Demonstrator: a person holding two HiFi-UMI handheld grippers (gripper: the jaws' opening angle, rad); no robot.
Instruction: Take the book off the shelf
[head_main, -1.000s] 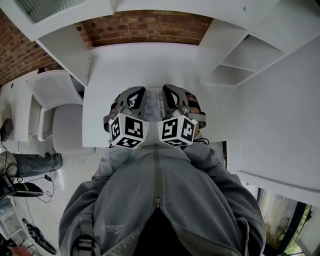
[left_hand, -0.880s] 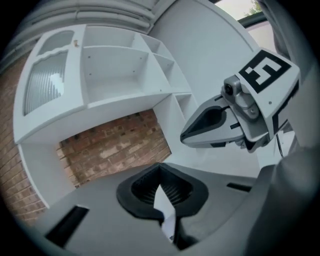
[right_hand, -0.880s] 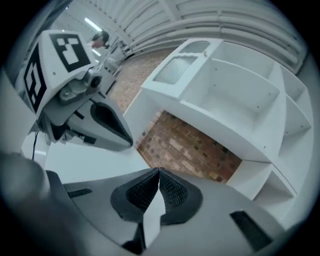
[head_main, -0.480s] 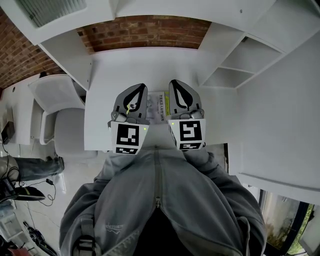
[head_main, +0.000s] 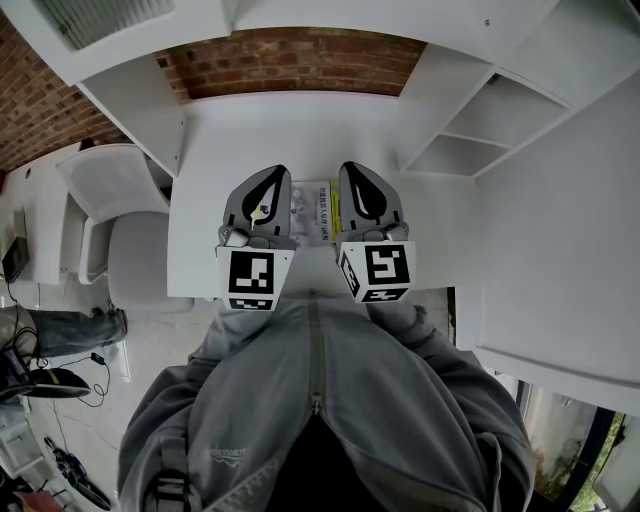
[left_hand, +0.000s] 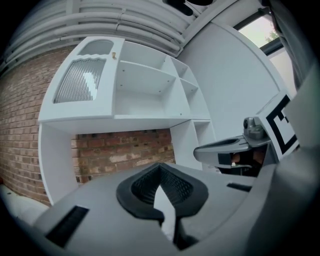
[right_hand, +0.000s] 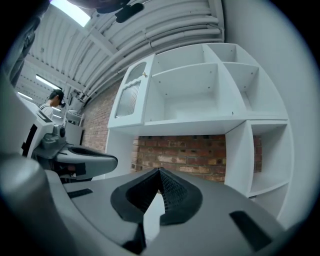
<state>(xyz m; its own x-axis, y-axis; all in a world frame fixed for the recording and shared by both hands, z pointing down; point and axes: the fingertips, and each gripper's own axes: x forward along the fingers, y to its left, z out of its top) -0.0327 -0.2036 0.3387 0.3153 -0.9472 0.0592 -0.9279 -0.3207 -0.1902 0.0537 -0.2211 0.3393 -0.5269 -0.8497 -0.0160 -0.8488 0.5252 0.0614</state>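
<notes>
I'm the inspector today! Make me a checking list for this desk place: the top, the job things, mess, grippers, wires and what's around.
Surface: white desk.
Job's things: book lying flat on the desk, seen between the two grippers; shelves above look empty.
Clutter: nothing seen.
Grippers: left gripper and right gripper both shut, holding nothing, side by side above the desk.
Cables: dark cables on the floor at the left.
Surroundings: brick wall behind, white chair at the left.
</notes>
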